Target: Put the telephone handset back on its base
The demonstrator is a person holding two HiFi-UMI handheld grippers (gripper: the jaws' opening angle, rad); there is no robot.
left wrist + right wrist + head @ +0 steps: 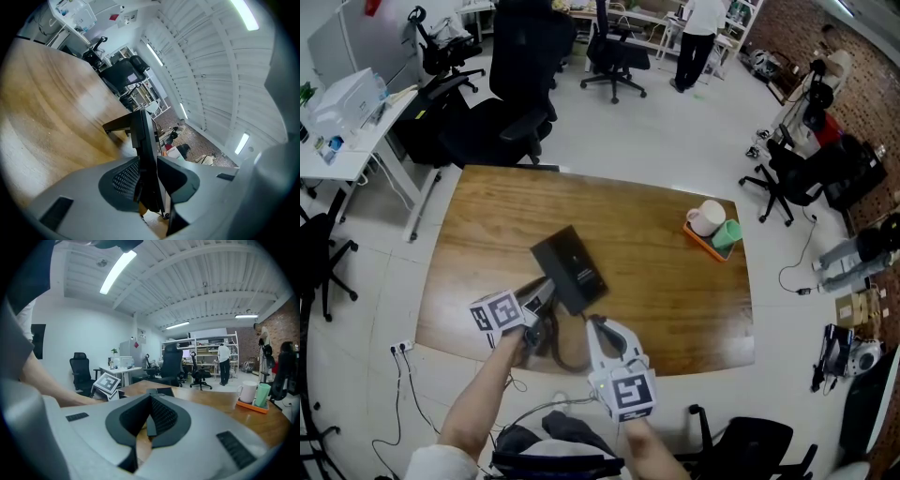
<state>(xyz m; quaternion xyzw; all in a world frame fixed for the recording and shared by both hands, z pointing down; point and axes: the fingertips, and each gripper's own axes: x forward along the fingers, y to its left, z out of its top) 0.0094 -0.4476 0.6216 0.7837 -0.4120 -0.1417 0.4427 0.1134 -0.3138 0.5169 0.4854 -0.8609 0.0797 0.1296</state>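
Note:
The black telephone base lies on the wooden table near its front. My left gripper is at the base's near left side. In the left gripper view a flat black handset stands on edge between the jaws of my left gripper, which are open around it. Part of the base shows just beyond. A dark cord loops at the table's front edge. My right gripper points at the base's near corner, jaws shut with nothing held.
An orange tray with a white mug and a green cup sits at the table's far right. Black office chairs stand beyond the far edge. A white desk is at far left.

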